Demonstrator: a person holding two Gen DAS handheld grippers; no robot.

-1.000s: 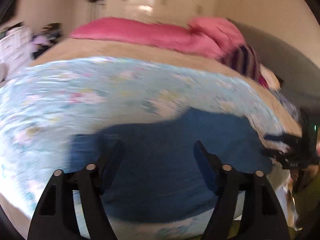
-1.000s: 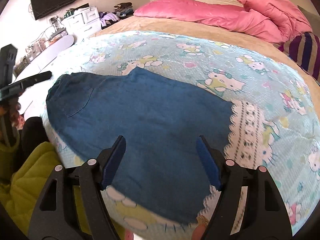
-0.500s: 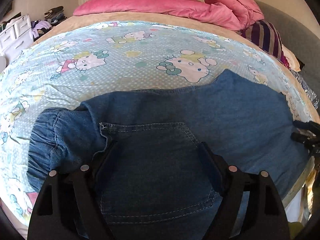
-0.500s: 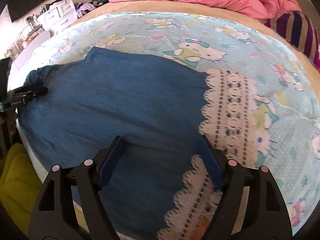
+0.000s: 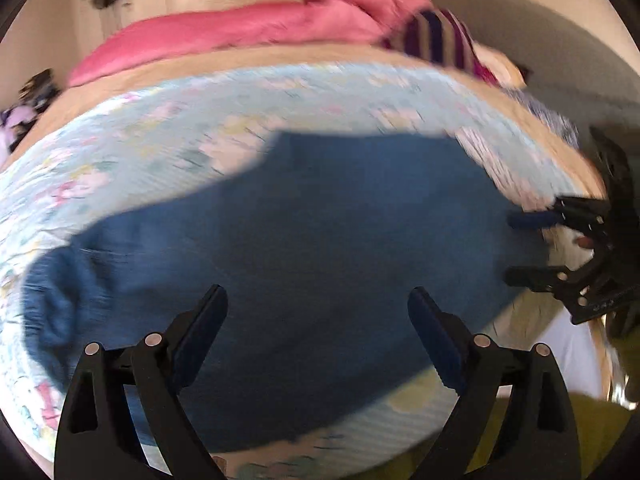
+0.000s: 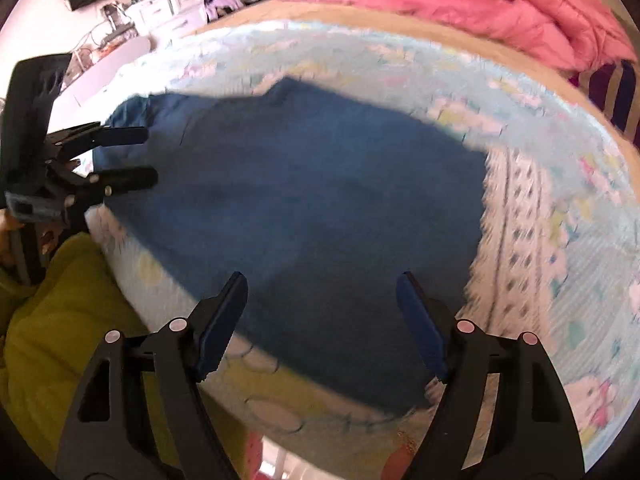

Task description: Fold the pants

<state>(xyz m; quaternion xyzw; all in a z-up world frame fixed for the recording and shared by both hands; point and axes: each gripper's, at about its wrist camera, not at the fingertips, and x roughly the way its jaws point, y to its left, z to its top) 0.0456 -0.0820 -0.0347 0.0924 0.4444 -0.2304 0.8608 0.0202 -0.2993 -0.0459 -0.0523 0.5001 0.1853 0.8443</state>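
**Left wrist view: jeans flat on the bed, both grippers above them**

The jeans [image 5: 312,236] lie spread across the patterned sheet [image 5: 132,152] near the bed's front edge, their gathered waistband toward the front left corner. The left gripper [image 5: 318,304] hangs over them, jaws wide, nothing between. The right gripper [image 5: 520,244] shows at the jeans' right end, jaws parted and empty. From the right wrist the same jeans [image 6: 320,200] reach almost to the sheet's lace border [image 6: 516,232]. A pink duvet [image 6: 460,12] lies along the far edge. Both views are blurred.
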